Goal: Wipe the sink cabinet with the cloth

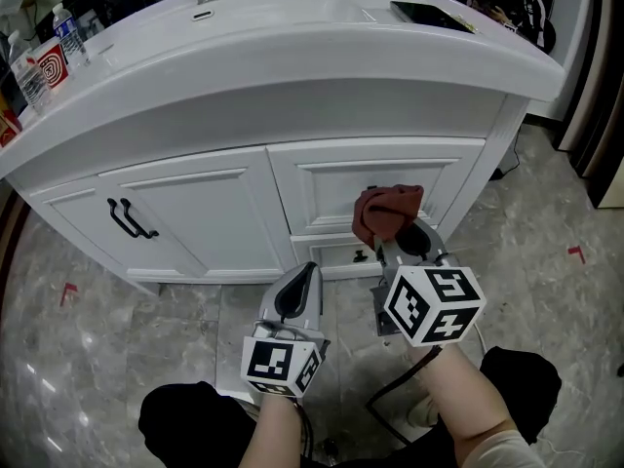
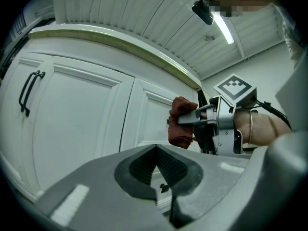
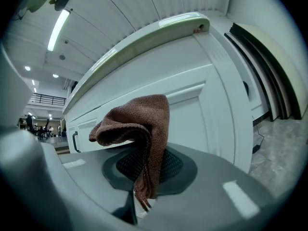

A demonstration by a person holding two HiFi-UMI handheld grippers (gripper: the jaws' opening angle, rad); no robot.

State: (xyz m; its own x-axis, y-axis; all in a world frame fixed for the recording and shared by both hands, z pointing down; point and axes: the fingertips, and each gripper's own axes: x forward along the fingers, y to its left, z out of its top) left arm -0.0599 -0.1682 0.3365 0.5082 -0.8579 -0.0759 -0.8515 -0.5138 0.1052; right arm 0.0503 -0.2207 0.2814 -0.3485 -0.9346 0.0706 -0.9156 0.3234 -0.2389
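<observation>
We hold a crumpled rust-brown cloth (image 3: 137,129) pinched in the right gripper (image 1: 402,236), up at a drawer front of the white sink cabinet (image 1: 195,213); we cannot tell whether it touches. Our left gripper (image 1: 306,271), jaws together on nothing, hangs just beside. On the countertop stands a plastic bottle (image 1: 68,29), contents unclear.

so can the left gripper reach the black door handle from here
Probably yes. The left gripper is empty, jaws together, and nothing stands between it and the black handle to its left. The right gripper, holding the cloth, is on the other side.
</observation>
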